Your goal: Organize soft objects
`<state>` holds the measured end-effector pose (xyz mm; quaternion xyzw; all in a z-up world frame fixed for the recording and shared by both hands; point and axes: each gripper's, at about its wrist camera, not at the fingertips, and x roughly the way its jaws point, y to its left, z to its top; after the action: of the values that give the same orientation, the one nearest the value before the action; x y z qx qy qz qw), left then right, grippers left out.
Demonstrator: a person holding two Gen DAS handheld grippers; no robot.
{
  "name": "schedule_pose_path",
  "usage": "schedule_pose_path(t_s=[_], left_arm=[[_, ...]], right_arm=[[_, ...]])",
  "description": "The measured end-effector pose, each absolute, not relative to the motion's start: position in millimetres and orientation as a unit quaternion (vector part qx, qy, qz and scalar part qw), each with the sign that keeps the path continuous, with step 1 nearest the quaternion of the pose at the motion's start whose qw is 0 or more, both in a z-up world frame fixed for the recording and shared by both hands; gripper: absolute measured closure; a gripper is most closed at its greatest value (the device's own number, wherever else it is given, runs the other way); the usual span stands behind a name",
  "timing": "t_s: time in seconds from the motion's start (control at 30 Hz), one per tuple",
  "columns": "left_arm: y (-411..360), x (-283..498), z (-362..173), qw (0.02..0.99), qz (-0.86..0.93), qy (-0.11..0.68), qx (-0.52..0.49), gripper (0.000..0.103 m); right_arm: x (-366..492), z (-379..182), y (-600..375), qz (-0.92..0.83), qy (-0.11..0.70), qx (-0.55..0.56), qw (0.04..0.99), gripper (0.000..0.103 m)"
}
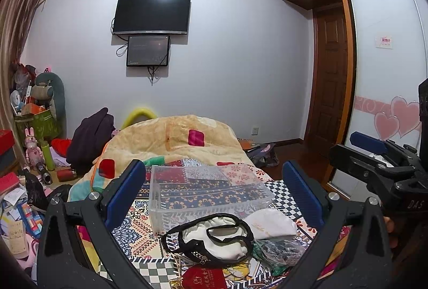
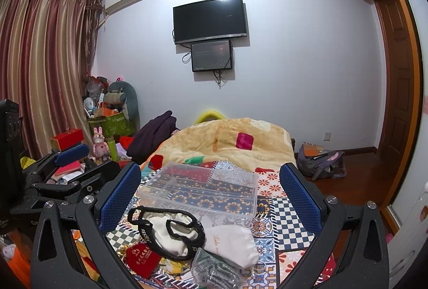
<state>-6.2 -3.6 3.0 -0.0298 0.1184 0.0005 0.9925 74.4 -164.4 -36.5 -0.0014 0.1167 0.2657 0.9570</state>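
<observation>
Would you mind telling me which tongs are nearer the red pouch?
Left, though only slightly. The red pouch lies low and central between the open left tongs; for the open right tongs it sits toward their left finger.

Left gripper [image 1: 214,198] — blue-padded fingers spread wide, nothing between them. Beyond them, a clear rectangular plastic bin [image 1: 208,190] rests on the patchwork bedspread [image 1: 283,190]. Nearer: a white cloth pouch with black trim [image 1: 214,238], touching a plain white drawstring bag [image 1: 270,224] at its right. Right gripper [image 1: 374,152] visible at far right — its grip cannot be judged.
</observation>
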Motion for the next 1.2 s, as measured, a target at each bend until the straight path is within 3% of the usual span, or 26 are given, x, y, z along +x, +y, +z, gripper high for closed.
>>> schedule_pose_path(t_s=[1.2], left_arm=[[-3.0, -11.2, 8.2, 0.993, -0.001, 0.114, -0.028, 0.0]], right_arm=[[71.4, -35.0, -162.7, 0.267, 0.117, 0.002, 0.957, 0.0]])
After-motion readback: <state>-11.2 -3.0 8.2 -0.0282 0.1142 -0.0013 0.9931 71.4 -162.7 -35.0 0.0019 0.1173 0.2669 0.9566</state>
